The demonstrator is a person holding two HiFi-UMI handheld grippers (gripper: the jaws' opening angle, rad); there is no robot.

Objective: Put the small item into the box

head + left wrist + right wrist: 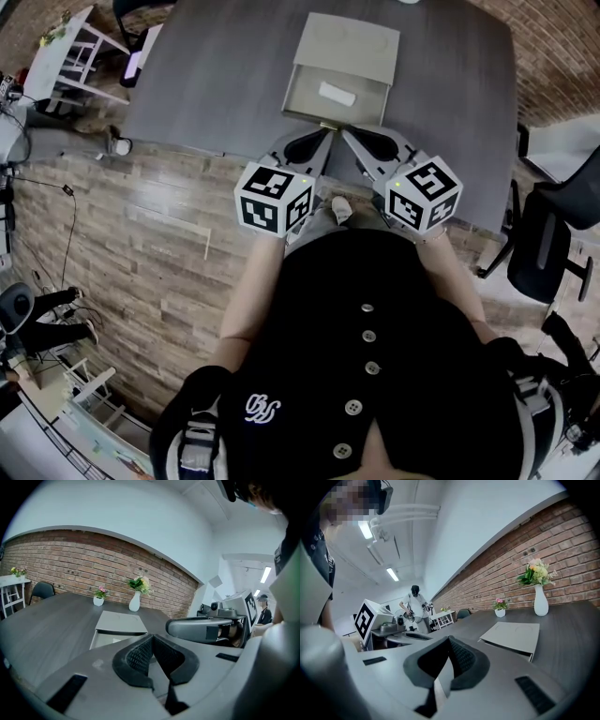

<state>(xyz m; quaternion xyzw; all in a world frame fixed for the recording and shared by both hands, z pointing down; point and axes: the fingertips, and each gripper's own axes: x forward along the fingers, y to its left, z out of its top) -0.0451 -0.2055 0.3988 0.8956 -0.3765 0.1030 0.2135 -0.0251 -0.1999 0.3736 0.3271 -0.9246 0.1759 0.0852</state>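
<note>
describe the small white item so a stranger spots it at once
On the dark grey table sits a beige box with its drawer pulled open. The small item lies alone inside that drawer, a flat rectangle whiter than the box.

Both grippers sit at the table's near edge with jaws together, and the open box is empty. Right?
No. The head view shows a small white item lying in the open box. The left gripper and right gripper do sit at the table's near edge, jaws together.
</note>
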